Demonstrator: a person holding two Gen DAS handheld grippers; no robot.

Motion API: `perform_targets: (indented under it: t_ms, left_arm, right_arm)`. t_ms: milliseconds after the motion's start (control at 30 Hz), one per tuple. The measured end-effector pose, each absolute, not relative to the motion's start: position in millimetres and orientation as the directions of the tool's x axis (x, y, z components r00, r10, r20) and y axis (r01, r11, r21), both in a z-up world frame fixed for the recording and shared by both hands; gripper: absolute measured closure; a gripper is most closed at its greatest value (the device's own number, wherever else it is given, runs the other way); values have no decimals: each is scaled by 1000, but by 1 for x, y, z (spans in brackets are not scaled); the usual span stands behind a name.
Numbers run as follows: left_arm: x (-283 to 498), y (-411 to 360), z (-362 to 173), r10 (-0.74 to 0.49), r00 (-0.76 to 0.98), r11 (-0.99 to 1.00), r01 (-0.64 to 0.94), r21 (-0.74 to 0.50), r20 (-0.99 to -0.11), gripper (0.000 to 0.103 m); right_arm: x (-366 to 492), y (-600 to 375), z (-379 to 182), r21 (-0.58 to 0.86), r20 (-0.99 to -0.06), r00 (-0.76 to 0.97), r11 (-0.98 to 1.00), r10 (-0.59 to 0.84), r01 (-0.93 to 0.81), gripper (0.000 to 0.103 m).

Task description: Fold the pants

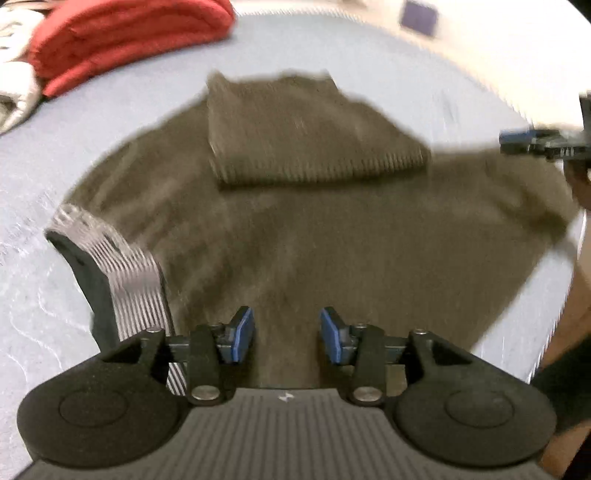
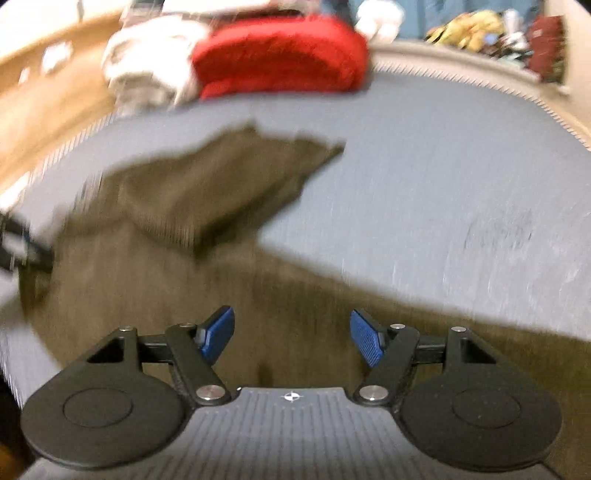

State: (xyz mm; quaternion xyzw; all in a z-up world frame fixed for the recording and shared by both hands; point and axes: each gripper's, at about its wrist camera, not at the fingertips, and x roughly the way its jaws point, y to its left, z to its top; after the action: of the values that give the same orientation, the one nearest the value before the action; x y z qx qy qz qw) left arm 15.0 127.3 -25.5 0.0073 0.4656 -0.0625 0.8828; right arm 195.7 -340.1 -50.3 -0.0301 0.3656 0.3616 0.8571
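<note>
Olive-brown pants lie spread on a grey-blue mattress. One end is folded back over the rest as a thick flap, and a striped waistband shows at the left. My left gripper hovers over the near part of the pants, open with nothing between its blue pads. In the right wrist view the pants run from lower right to the folded flap. My right gripper is open above the cloth and empty. It also shows at the right edge of the left wrist view as the right gripper.
A folded red cloth and white clothing sit at the far edge of the mattress. Mixed clutter lies beyond at the upper right. A person's arm is at the right edge. Both views are motion-blurred.
</note>
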Motion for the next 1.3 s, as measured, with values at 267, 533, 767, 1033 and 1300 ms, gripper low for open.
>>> perform_targets:
  t_ms: [267, 533, 767, 1033, 1300]
  left_arm:
    - [53, 186, -45, 56, 525, 987, -159, -34, -849, 101]
    - [55, 171, -43, 90, 495, 990, -142, 21, -864, 91]
    - [70, 152, -46, 86, 500, 994, -102, 39, -862, 80]
    - [85, 142, -64, 91, 467, 995, -74, 64, -880, 80]
    - [86, 140, -65, 100, 465, 995, -64, 80, -880, 80]
  right_arm:
    - [240, -290, -27, 394, -502, 573, 761, 648, -516, 63]
    - [292, -231, -62, 485, -495, 647, 802, 580, -348, 54]
    - [341, -193, -111, 551, -568, 615, 808, 547, -209, 34]
    - [371, -167, -136, 542, -591, 597, 815, 543, -205, 31]
    - [370, -155, -131, 547, -535, 597, 784, 598, -296, 88]
